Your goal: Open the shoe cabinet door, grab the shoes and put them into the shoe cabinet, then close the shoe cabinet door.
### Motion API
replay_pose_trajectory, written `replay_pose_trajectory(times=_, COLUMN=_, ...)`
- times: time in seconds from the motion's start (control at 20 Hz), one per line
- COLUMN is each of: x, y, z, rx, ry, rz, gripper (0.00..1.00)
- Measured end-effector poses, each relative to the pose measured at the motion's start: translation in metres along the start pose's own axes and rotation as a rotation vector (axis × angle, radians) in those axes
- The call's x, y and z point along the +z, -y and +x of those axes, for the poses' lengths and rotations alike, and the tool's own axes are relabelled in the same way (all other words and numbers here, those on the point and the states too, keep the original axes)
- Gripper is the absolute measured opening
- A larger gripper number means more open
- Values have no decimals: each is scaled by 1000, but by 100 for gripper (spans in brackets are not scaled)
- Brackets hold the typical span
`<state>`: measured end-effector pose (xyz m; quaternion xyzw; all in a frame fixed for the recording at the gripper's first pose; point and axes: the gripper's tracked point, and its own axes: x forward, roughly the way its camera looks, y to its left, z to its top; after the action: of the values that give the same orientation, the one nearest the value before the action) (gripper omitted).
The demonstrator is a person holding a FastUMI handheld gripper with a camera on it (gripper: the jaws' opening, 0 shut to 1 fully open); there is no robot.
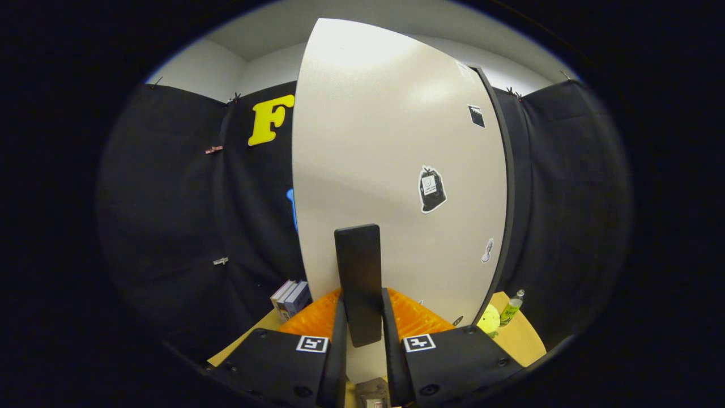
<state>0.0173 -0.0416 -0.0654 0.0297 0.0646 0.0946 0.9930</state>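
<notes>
The white shoe cabinet door [396,141] stands upright right in front of me, with a few stickers on its face. A tall black handle [358,266] sticks out of the door near its left edge. My gripper [362,300] is shut on the lower part of this handle, and the orange ribbed fingers [416,318] press on it from both sides. A dark cabinet edge [510,187] runs down the door's right side. I cannot tell whether the door is ajar.
Some upright books [290,297] stand low to the left of the door. A yellow-green soft toy [489,320] and a green bottle [511,309] sit on the wooden surface [524,340] at the door's lower right.
</notes>
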Motion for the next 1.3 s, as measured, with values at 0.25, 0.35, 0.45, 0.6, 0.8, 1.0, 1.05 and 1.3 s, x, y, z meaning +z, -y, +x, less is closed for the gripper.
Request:
replay_pose_trajectory(times=0.25, x=-1, y=26, z=-36, rx=6, ry=-7, rz=-15, gripper=33)
replay_pose_trajectory(times=0.35, x=-2, y=36, z=-48, rx=8, ry=-13, rz=-12, gripper=33)
replay_pose_trajectory(times=0.45, x=-2, y=48, z=-61, rx=1, ry=-17, rz=-4, gripper=33)
replay_pose_trajectory(times=0.6, x=-2, y=63, z=-76, rx=-21, ry=-17, rz=3, gripper=33)
replay_pose_trajectory(times=0.8, x=-3, y=84, z=-93, rx=-46, ry=-35, rz=8, gripper=33)
replay_pose_trajectory(times=1.0, x=-3, y=111, z=-114, rx=-100, ry=-41, rz=36, gripper=33)
replay_pose_trajectory(times=1.05, x=-3, y=117, z=-121, rx=-115, ry=-39, rz=42, gripper=33)
replay_pose_trajectory(times=1.3, x=11, y=151, z=-178, rx=-209, ry=16, rz=11, gripper=32)
